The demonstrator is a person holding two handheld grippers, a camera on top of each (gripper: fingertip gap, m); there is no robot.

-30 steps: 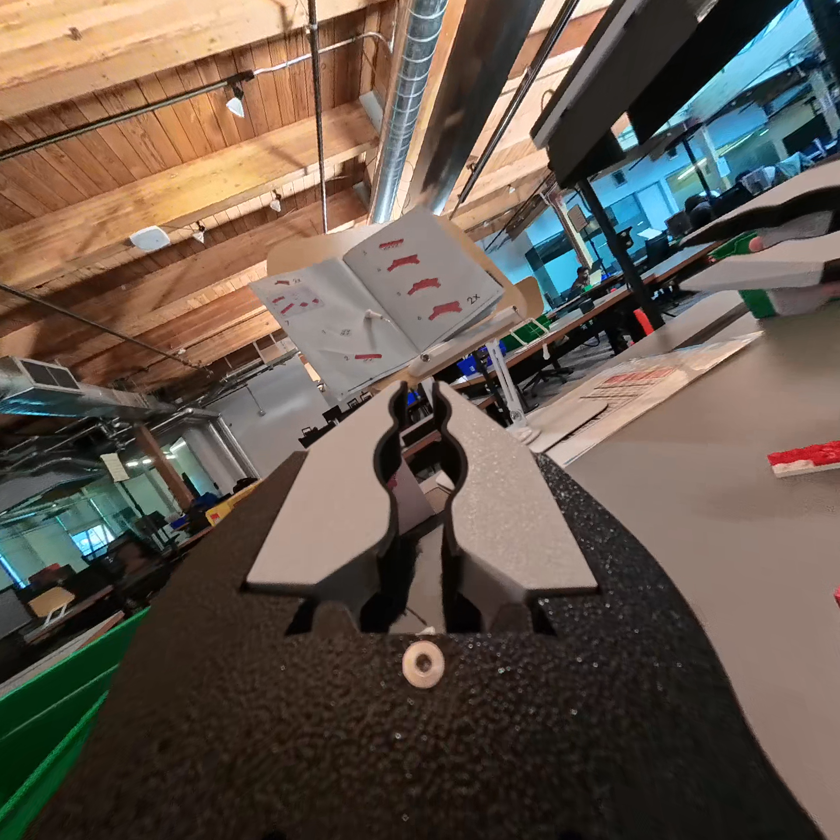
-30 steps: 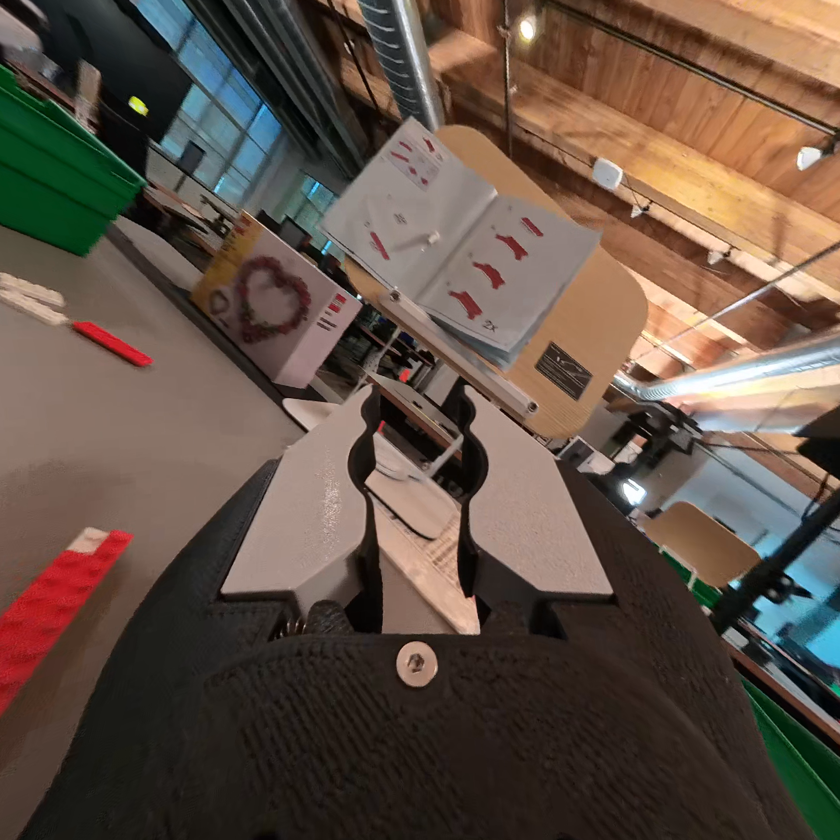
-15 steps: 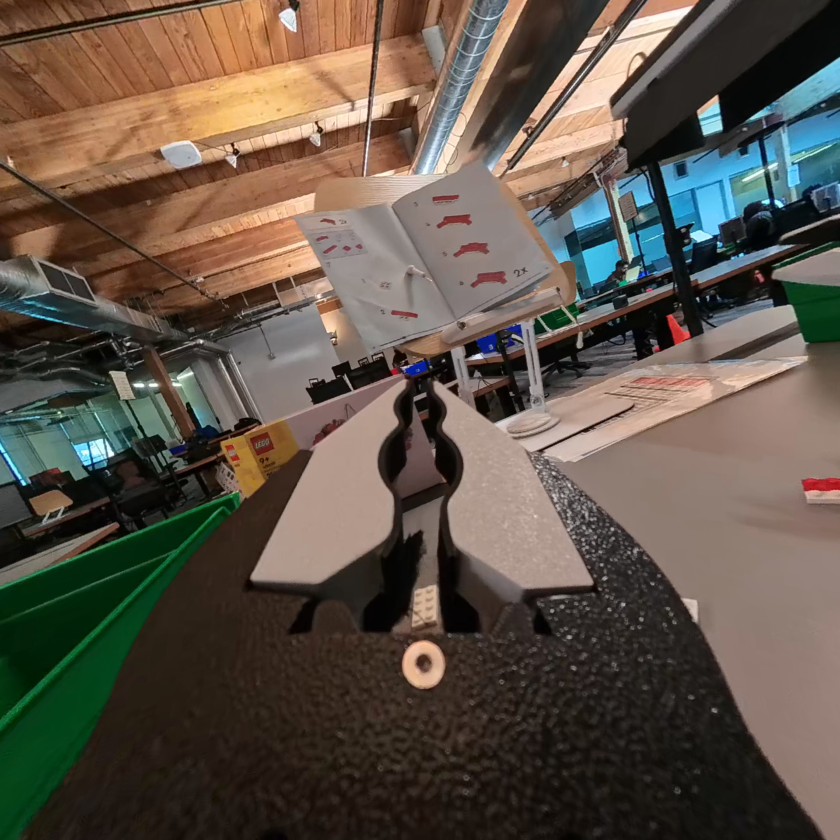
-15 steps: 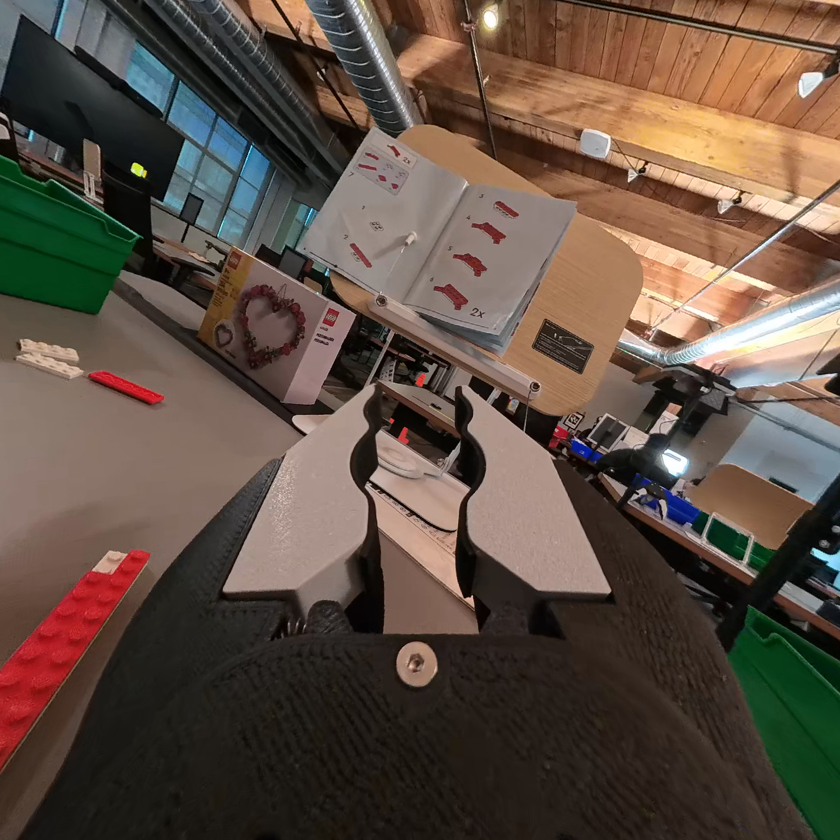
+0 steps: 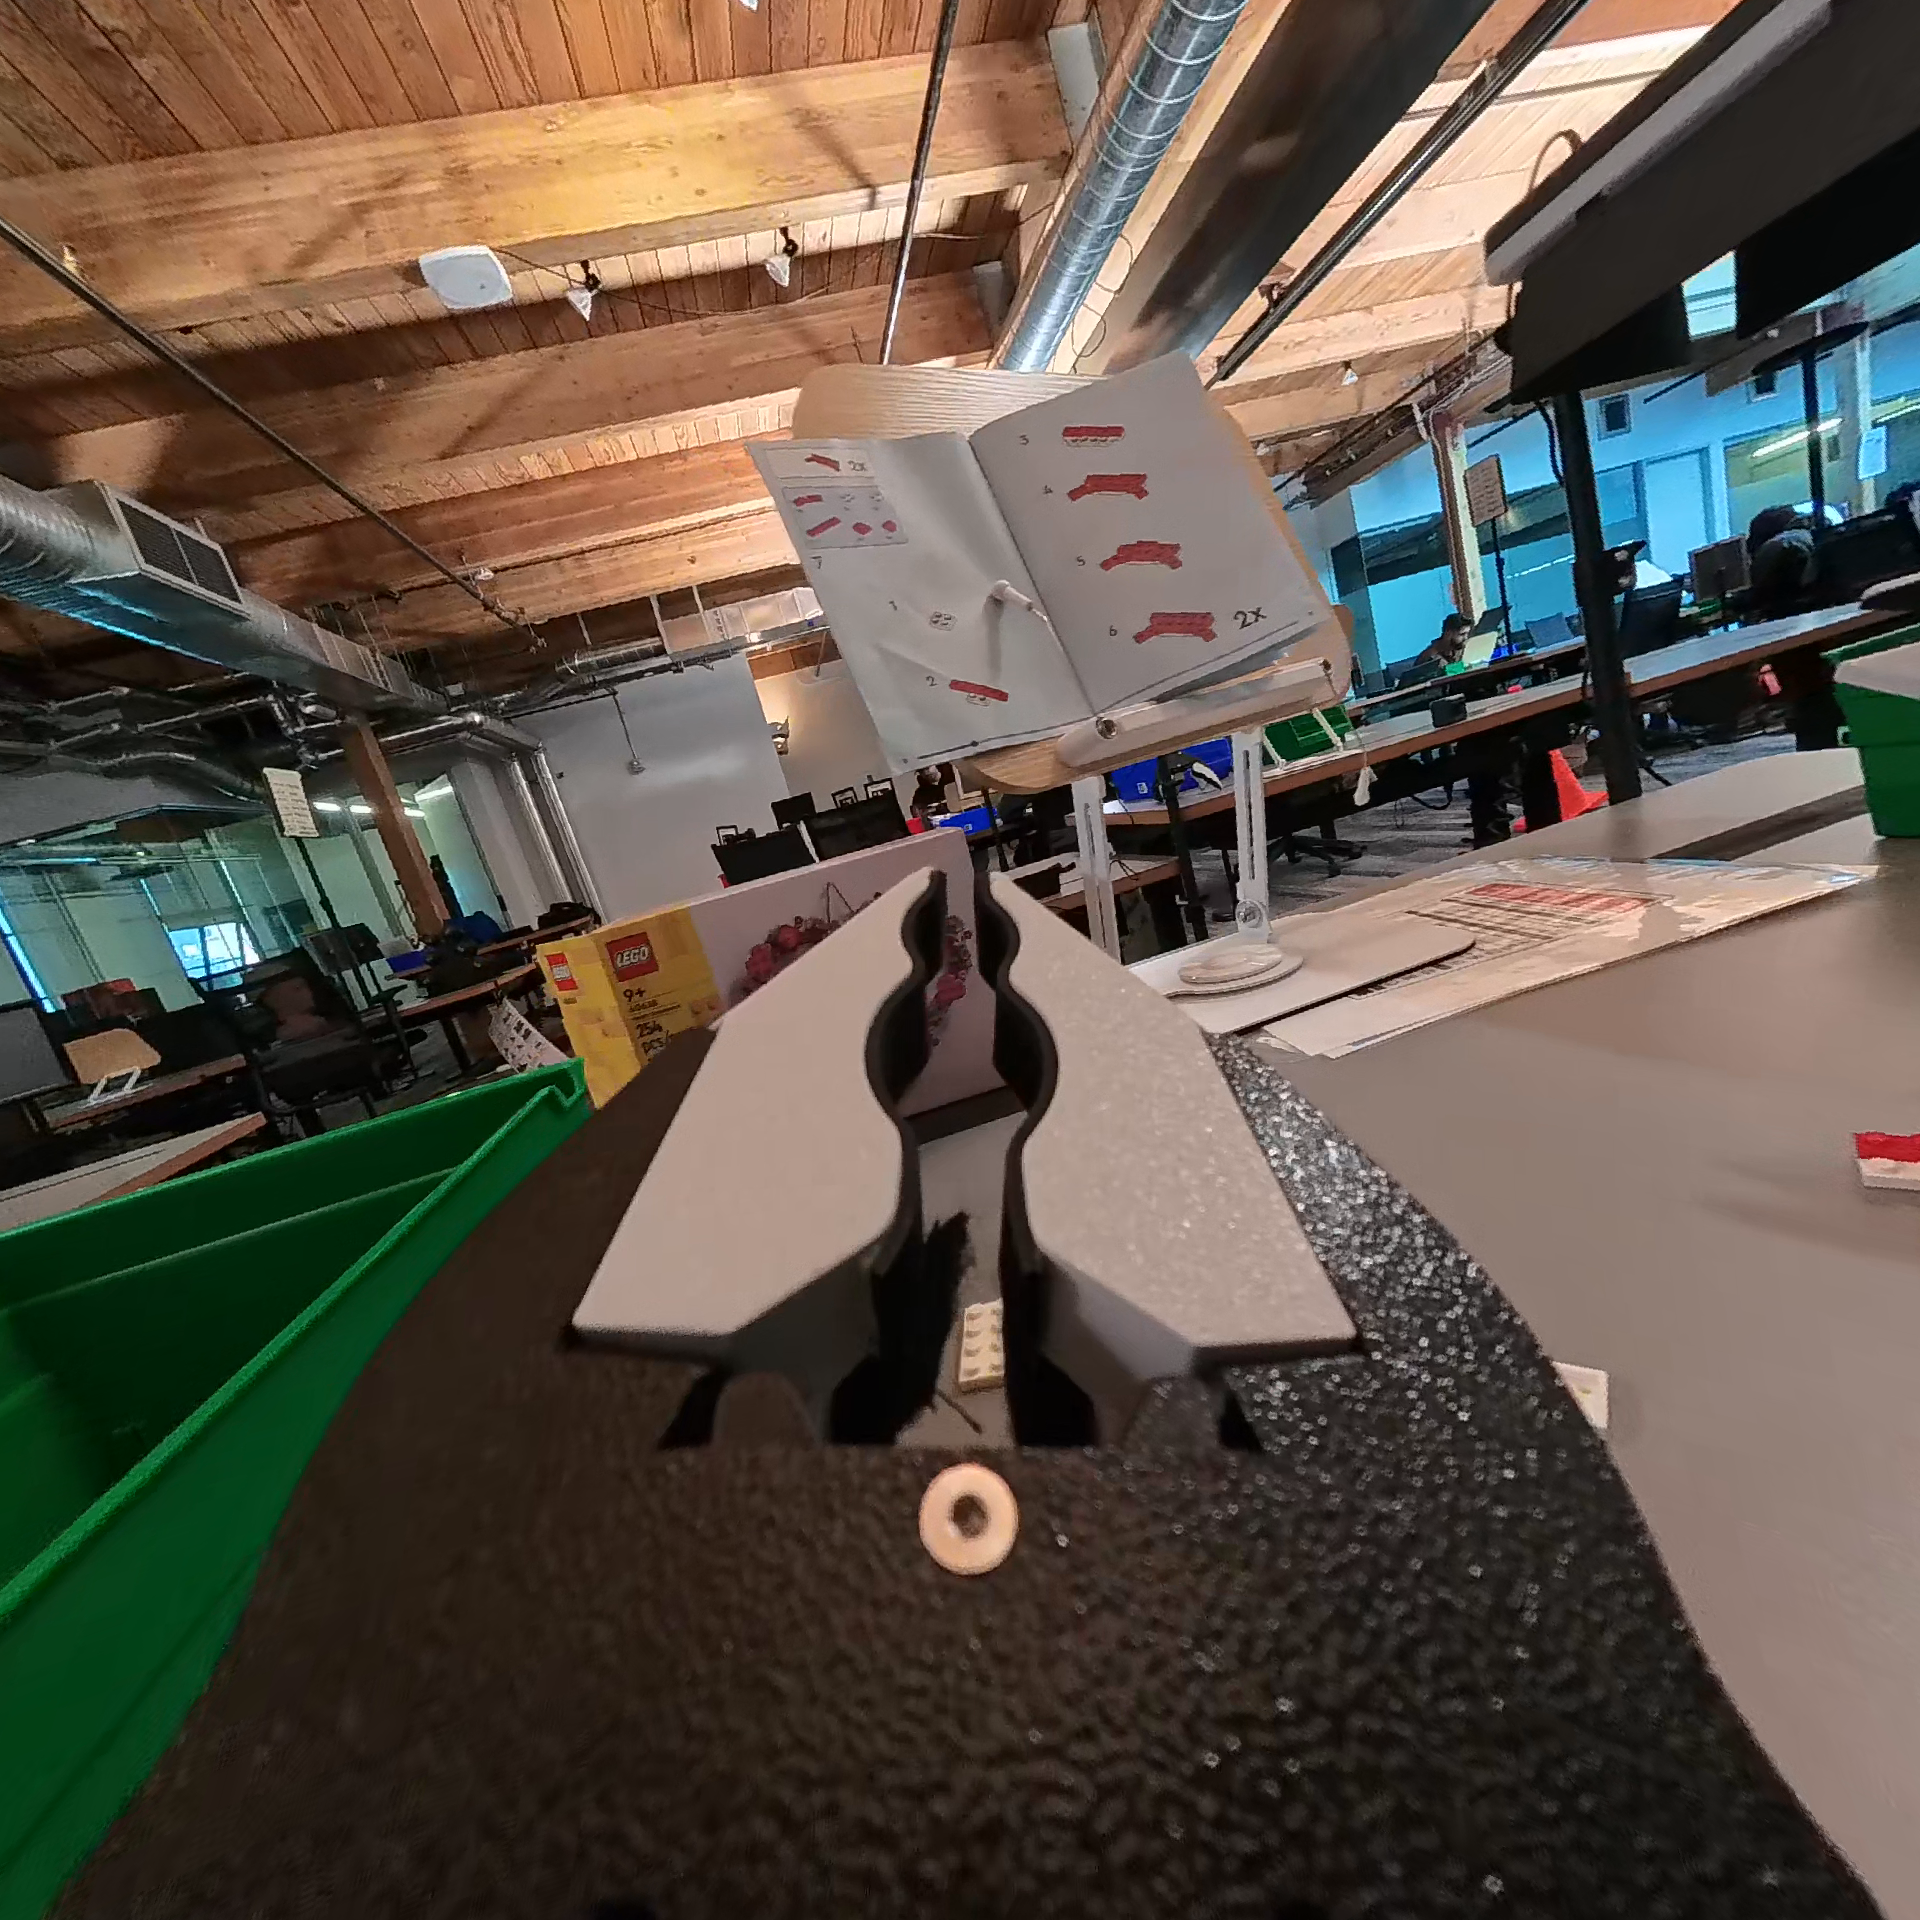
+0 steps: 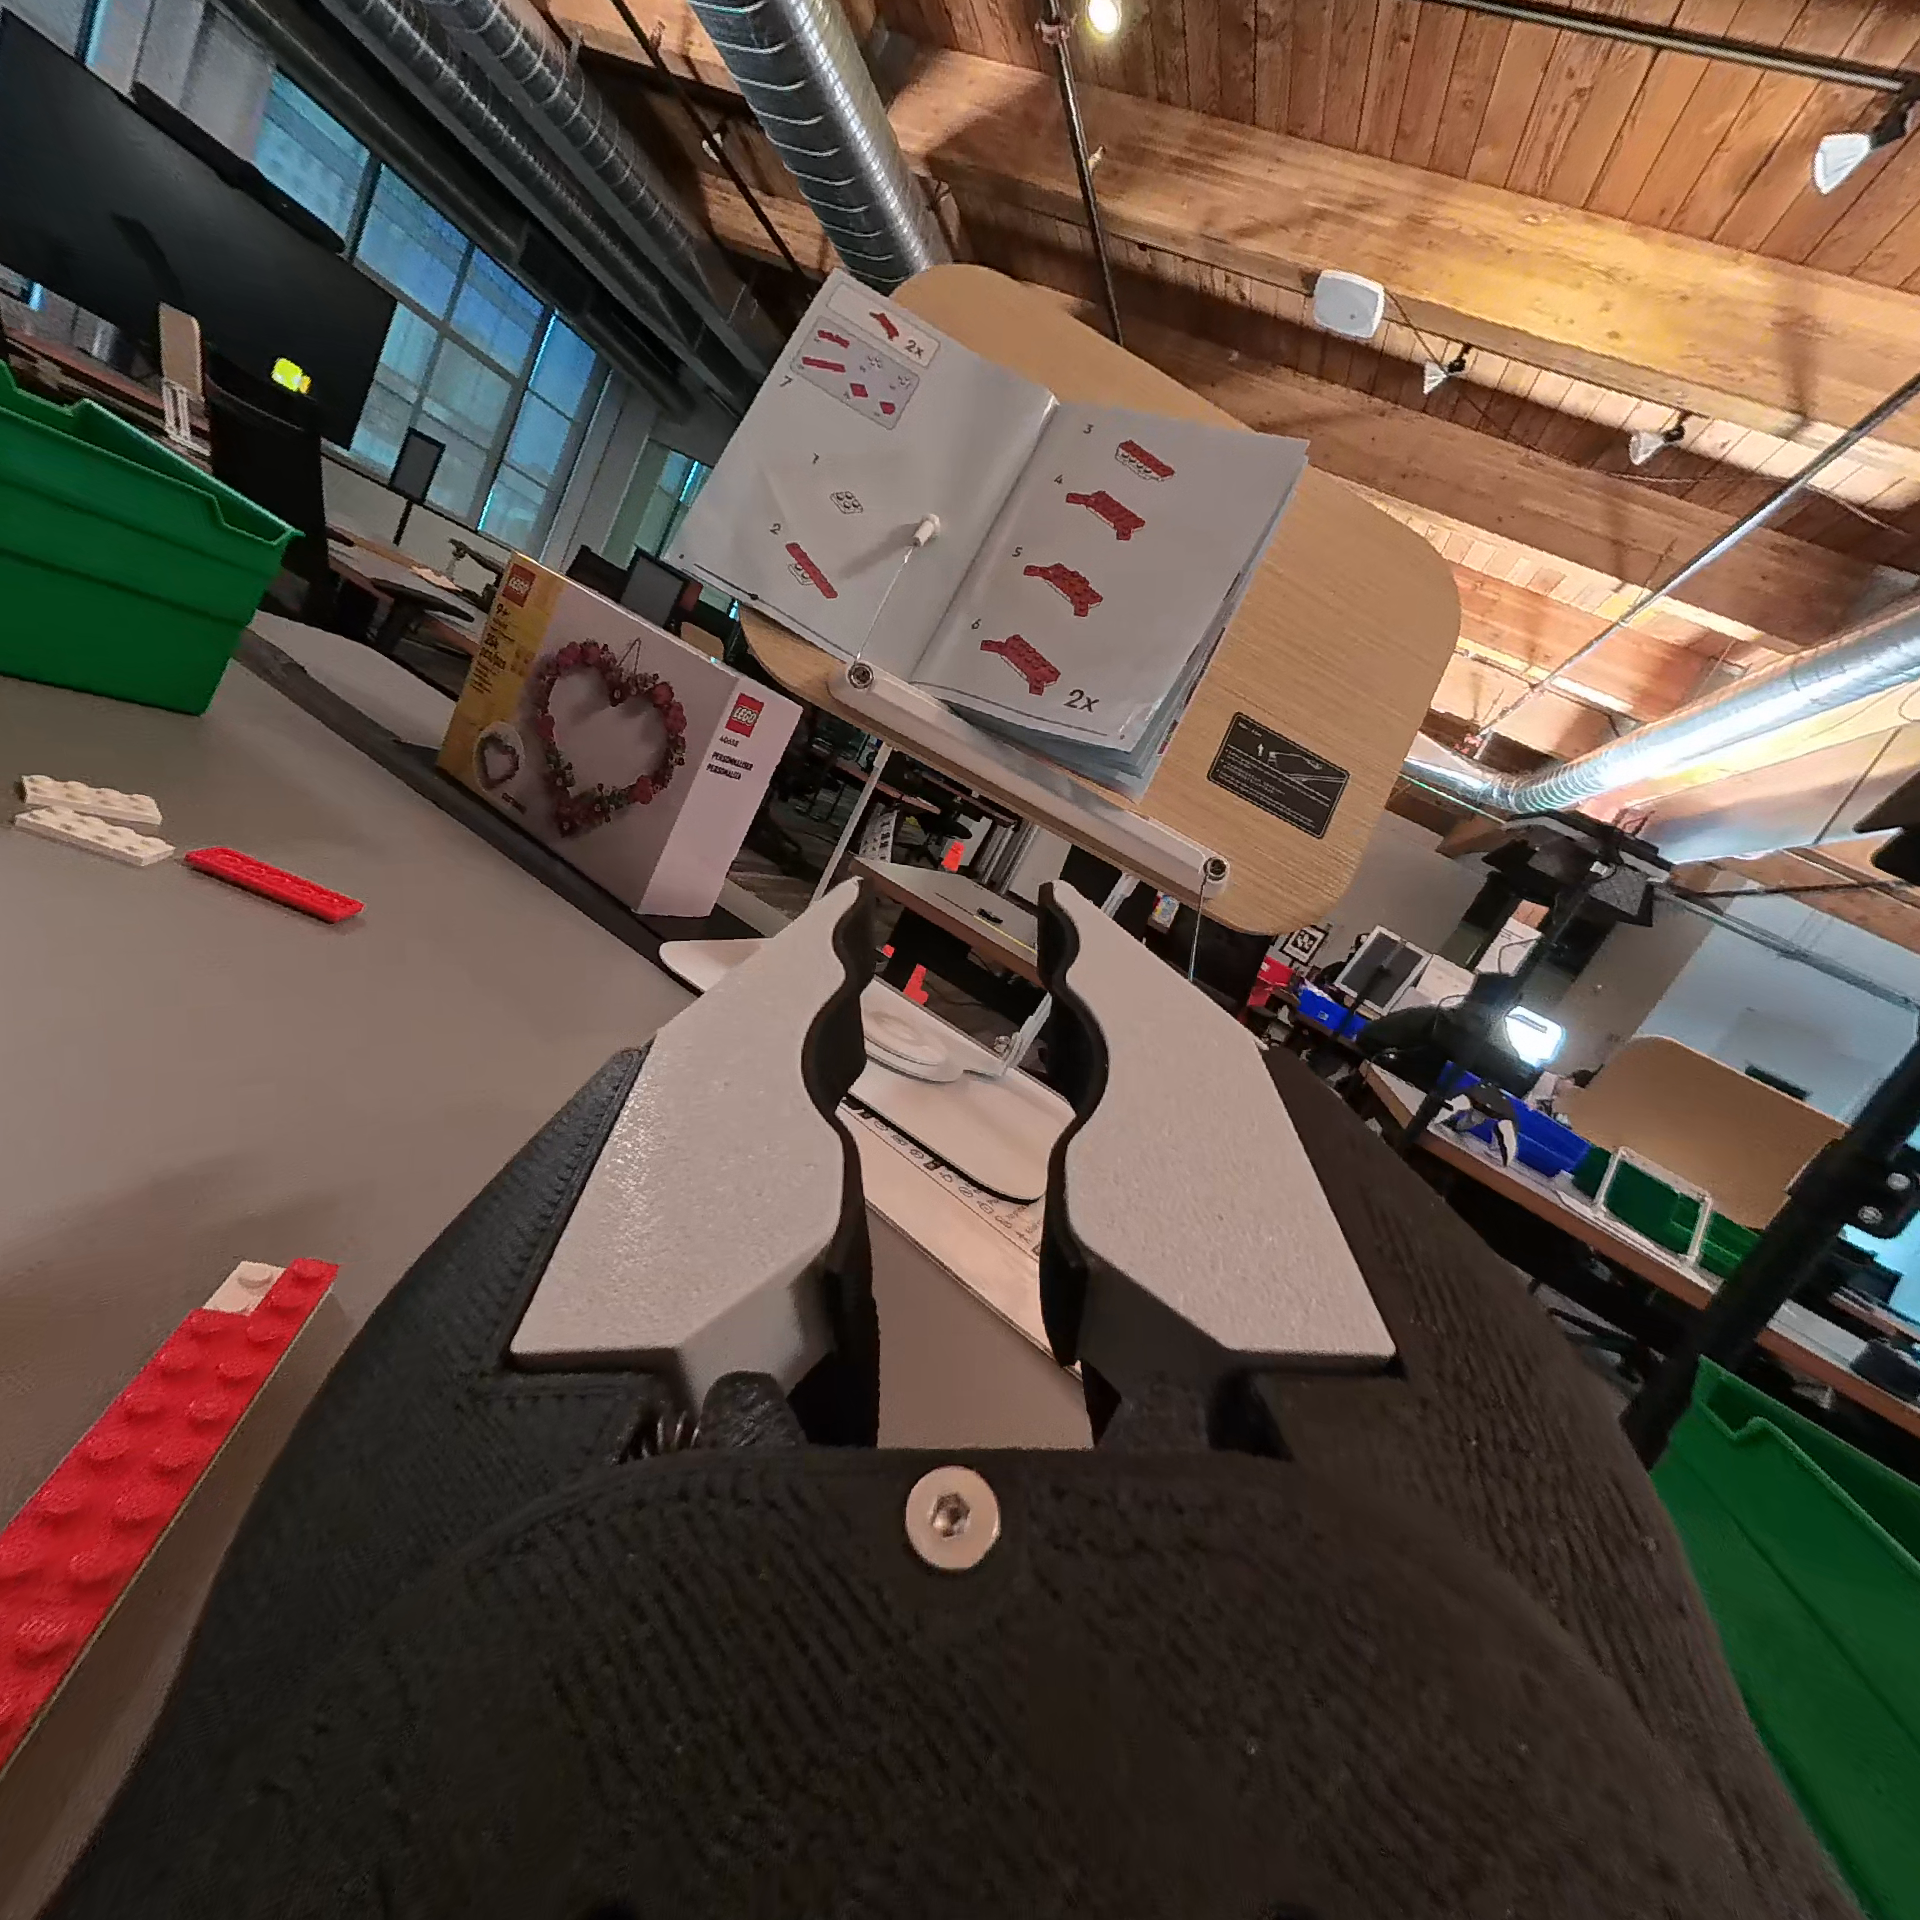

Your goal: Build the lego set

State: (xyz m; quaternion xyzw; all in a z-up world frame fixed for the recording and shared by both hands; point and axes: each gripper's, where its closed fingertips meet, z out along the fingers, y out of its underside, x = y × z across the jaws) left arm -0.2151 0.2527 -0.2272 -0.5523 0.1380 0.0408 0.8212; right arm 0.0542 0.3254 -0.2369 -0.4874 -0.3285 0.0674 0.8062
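While both jaws stand narrowly parted and empty, small white plate (image 5: 981, 1347) lies on desk (image 5: 1558, 1195) beneath left gripper (image 5: 961, 904), long axis along fingers; right gripper (image 6: 948, 914) beside red plate (image 6: 135, 1455).

green bins and a wooden stand on a grey counter

a green bin (image 5: 208, 1299) sits at the counter's (image 5: 1558, 1143) left; the wooden stand (image 6: 1340, 665) rises behind, under timber ceiling beams (image 6: 1455, 239) and a silver duct (image 5: 1122, 177).

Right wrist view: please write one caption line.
Open right tongs face the instruction booklet; red plates lie on the grey table.
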